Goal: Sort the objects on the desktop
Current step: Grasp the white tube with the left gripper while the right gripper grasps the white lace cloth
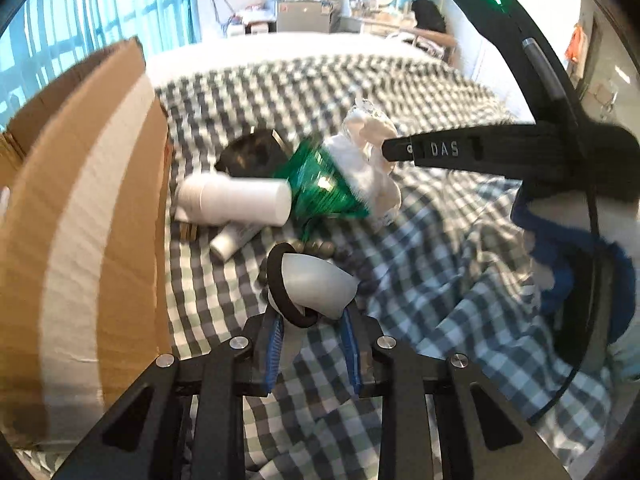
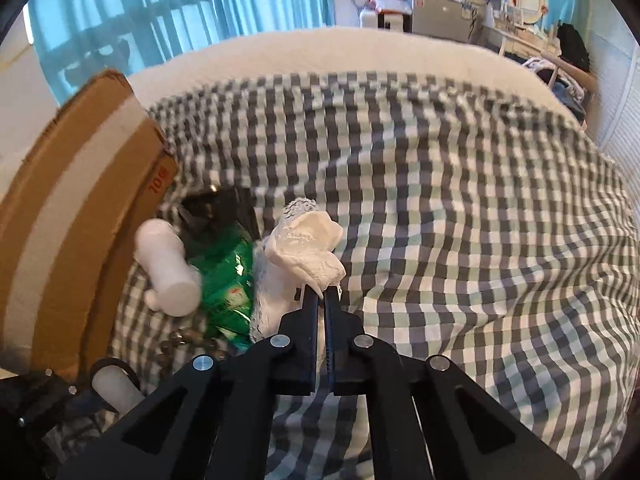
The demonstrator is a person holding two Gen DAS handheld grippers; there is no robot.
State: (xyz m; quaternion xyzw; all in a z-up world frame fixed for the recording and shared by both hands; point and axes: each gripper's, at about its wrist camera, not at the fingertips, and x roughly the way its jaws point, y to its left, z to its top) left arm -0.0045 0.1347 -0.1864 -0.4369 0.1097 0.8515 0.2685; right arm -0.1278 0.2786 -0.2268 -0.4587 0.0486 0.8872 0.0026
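Observation:
My left gripper (image 1: 310,314) is shut on a white cup-shaped piece (image 1: 316,286) with a black hair band (image 1: 280,288) looped round it, held above the checked cloth (image 1: 420,280). My right gripper (image 2: 323,290) is shut on a crumpled white tissue (image 2: 308,248); it also shows in the left wrist view (image 1: 368,160) with the right gripper's finger (image 1: 440,150) on it. A pile lies by the cardboard box (image 1: 80,220): a white bottle (image 1: 236,198), a green packet (image 1: 320,180), a small white tube (image 1: 232,240), a bead bracelet (image 1: 320,248) and a black object (image 1: 252,152).
The cardboard box (image 2: 72,216) stands at the left edge of the bed. The checked cloth (image 2: 460,220) stretches wrinkled to the right. A white mattress edge (image 2: 320,48) lies beyond, with furniture and blue curtains (image 2: 160,12) behind.

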